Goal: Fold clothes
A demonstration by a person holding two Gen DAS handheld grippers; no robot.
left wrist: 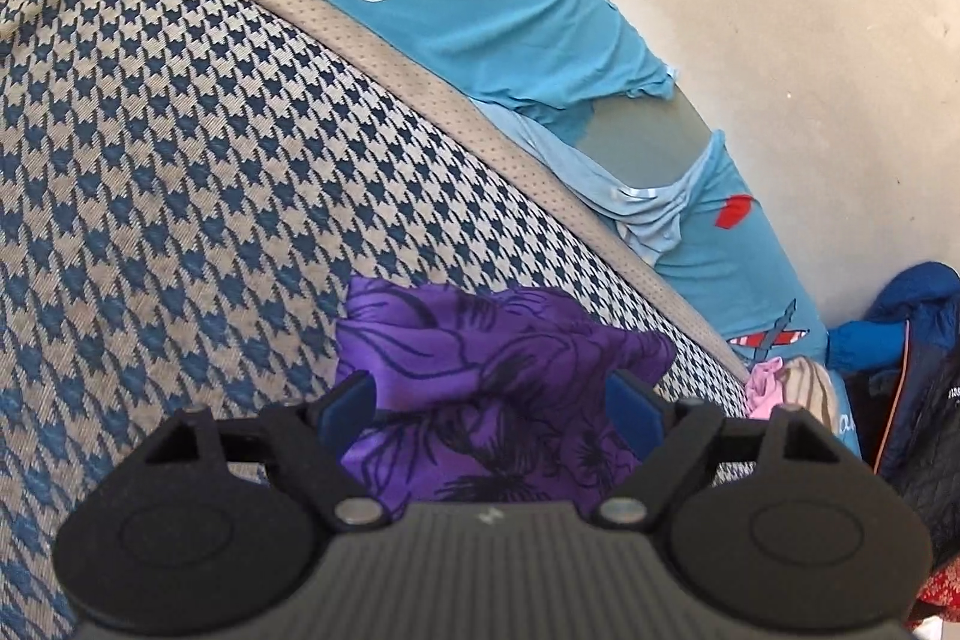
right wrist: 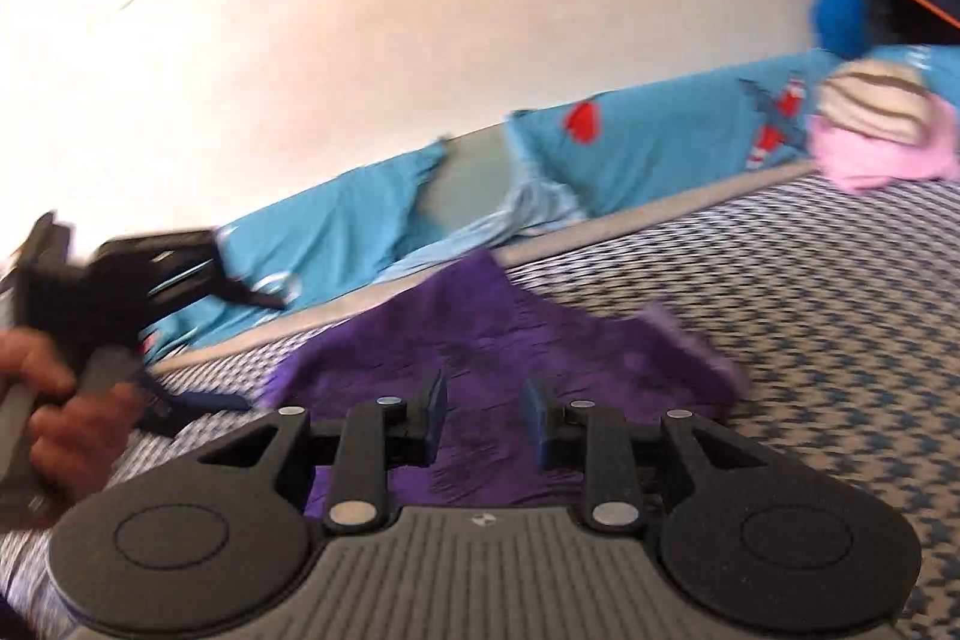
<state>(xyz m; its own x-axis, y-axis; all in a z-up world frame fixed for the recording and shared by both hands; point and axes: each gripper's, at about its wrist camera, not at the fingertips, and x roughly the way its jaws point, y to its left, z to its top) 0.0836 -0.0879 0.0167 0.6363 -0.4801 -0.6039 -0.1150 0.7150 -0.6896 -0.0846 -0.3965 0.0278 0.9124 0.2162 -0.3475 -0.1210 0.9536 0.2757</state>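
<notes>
One purple garment (left wrist: 480, 370) lies crumpled on the houndstooth mattress (left wrist: 180, 160), near its edge. Left gripper (left wrist: 489, 409): fingers wide apart, garment between them, not gripped. Right gripper (right wrist: 483, 421): fingers apart over the same garment. One hand (right wrist: 54, 400) holds the left gripper. One blue sheet (left wrist: 480, 10) along the wall (left wrist: 780, 10). One pink-and-striped bundle (right wrist: 876, 130) at the mattress edge.

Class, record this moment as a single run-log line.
left gripper: open over purple garment | right gripper: open over it | garment: crumpled on houndstooth mattress
</notes>
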